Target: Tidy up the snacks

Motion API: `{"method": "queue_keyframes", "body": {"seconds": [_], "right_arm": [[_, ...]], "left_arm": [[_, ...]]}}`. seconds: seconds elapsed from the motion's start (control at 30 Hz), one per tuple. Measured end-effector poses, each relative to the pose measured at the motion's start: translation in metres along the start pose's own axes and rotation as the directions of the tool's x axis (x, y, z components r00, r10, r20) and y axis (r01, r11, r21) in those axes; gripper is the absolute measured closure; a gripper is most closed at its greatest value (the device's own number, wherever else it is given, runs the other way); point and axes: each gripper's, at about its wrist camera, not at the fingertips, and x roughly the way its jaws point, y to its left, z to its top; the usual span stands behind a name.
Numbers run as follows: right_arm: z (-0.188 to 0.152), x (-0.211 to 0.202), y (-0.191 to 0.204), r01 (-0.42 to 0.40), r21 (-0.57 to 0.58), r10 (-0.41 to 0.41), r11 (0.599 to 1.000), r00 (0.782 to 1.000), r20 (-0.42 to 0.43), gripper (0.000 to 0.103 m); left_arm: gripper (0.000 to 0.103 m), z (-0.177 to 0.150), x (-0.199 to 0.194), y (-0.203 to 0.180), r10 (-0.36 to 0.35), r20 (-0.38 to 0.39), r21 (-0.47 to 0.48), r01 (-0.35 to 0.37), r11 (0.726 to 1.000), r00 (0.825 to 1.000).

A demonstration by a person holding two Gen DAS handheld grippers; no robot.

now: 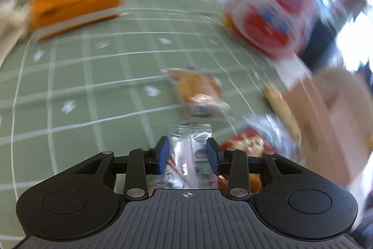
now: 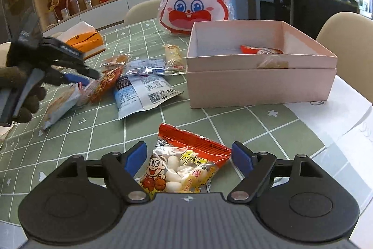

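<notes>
Blue-padded, the right hand-held gripper (image 2: 189, 159) tilts down at lower centre, jaws apart around a red peanut packet (image 2: 184, 162), while the left hand-held gripper (image 1: 188, 152), angled steeply down, stands apart around a clear wrapper (image 1: 190, 144).

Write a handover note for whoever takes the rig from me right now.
Left gripper: a clear packet sits between its pads over the pile; the view is too blurred to tell if it is gripped.
Right gripper: open, astride a red packet lying on the table, pads not pressing it.
Box: open, on the table's right side.
Done: two snacks are in the box.
Left: the red packet, the clear one and the pile left of the box, several packets in all.
</notes>
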Motion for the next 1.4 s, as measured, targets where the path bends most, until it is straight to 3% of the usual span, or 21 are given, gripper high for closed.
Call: {"method": "queue_keyframes", "body": {"seconds": [0.07, 0.13, 0.23, 0.37, 0.47, 0.8, 0.9, 1.0, 1.17, 1.4], "right_arm": [[0.0, 0.0, 0.0, -0.004, -0.001, 0.004, 1.0, 1.0, -0.001, 0.021], [0.0, -0.001, -0.001, -0.013, 0.006, 0.013, 1.0, 1.0, 0.002, 0.021], [0.0, -0.003, -0.005, -0.03, 0.028, 0.03, 0.999, 1.0, 0.009, 0.021], [-0.001, -0.003, -0.007, -0.045, 0.046, 0.045, 0.998, 0.999, 0.014, 0.021], [0.0, -0.002, -0.007, -0.046, 0.046, 0.045, 0.998, 0.999, 0.014, 0.02], [0.0, -0.001, -0.006, -0.044, 0.042, 0.043, 0.998, 0.999, 0.013, 0.02], [0.0, -0.001, -0.006, -0.044, 0.041, 0.043, 0.998, 0.999, 0.013, 0.02], [0.0, -0.001, -0.006, -0.043, 0.041, 0.043, 0.998, 0.999, 0.013, 0.02], [0.0, -0.001, -0.006, -0.042, 0.042, 0.042, 0.998, 0.999, 0.013, 0.02], [0.0, -0.001, -0.006, -0.043, 0.042, 0.042, 0.998, 0.999, 0.013, 0.02]], "left_arm": [[0.062, -0.006, 0.001, -0.02, 0.052, -0.001, 0.114, -0.051, 0.992, 0.999], [0.062, -0.013, -0.003, -0.026, 0.052, -0.003, 0.166, -0.051, 0.985, 0.999], [0.062, -0.031, -0.013, -0.025, -0.017, -0.025, 0.197, 0.021, 0.98, 1.0], [0.061, -0.066, -0.032, -0.034, -0.119, -0.031, 0.286, 0.123, 0.95, 0.992], [0.062, -0.088, -0.05, -0.042, -0.158, -0.021, 0.307, 0.156, 0.939, 0.987], [0.062, -0.136, -0.09, -0.08, -0.005, 0.029, 0.481, -0.009, 0.876, 1.0], [0.055, -0.147, -0.085, -0.084, 0.031, 0.041, 0.518, -0.047, 0.854, 0.999], [0.04, -0.148, -0.083, -0.084, -0.004, 0.038, 0.484, -0.015, 0.875, 0.999], [0.041, -0.145, -0.085, -0.074, -0.045, 0.061, 0.401, 0.016, 0.916, 0.997], [0.045, -0.146, -0.083, -0.062, -0.029, 0.035, 0.361, 0.015, 0.933, 0.999]]}}
